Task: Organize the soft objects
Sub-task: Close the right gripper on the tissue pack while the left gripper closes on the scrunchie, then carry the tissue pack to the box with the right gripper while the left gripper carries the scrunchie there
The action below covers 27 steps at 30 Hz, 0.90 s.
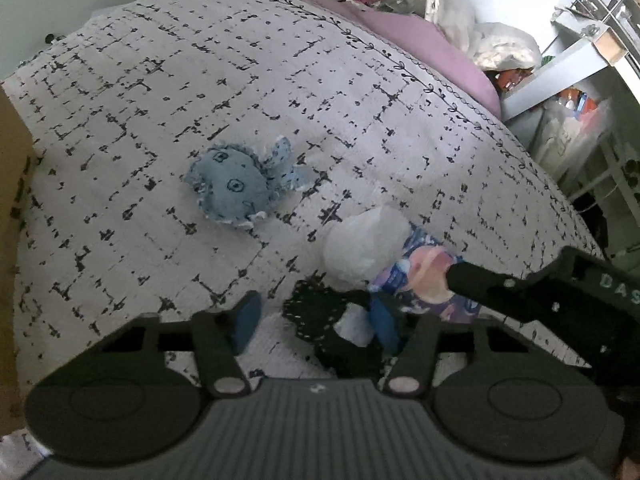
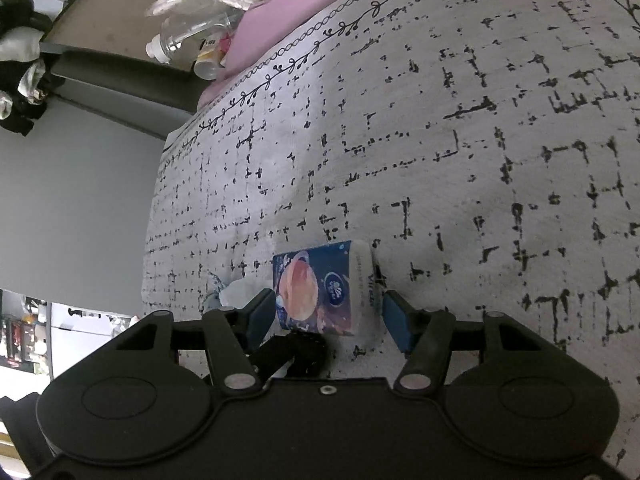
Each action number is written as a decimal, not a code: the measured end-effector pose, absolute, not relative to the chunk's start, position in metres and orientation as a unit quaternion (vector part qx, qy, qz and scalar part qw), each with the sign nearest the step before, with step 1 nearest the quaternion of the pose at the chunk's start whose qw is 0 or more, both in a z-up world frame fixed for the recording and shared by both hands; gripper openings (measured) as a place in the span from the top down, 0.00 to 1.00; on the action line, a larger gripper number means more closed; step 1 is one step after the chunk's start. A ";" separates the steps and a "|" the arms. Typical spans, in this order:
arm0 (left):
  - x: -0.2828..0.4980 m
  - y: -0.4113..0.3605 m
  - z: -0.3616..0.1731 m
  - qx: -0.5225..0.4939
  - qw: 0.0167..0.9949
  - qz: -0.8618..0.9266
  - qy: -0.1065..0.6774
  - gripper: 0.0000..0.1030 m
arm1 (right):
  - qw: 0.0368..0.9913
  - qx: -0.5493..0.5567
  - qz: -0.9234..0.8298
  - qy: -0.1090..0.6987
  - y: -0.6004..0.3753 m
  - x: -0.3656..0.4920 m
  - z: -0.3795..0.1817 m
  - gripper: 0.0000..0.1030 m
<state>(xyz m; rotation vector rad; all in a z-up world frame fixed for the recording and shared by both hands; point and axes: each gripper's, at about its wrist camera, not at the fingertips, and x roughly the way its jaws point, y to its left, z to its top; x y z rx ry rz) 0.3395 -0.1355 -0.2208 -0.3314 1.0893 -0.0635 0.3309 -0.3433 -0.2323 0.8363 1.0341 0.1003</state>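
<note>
The tissue pack (image 2: 320, 286) lay on the bedspread (image 2: 460, 160) near its edge, and my right gripper (image 2: 326, 320) straddled it, fingers apart, one pad (image 2: 394, 322) just off its white end. A white wad (image 1: 366, 240) sat against the pack, with the blue whale (image 1: 236, 184) further in toward the middle. My left gripper (image 1: 316, 322) hung open over the bedspread, holding nothing. A pink pillow (image 1: 424, 48) lay at the far edge.
</note>
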 end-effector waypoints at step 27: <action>0.308 -0.116 -0.149 -0.167 0.867 -0.026 0.468 0.76 | 0.812 0.394 0.044 0.428 -0.352 0.299 -0.208 0.83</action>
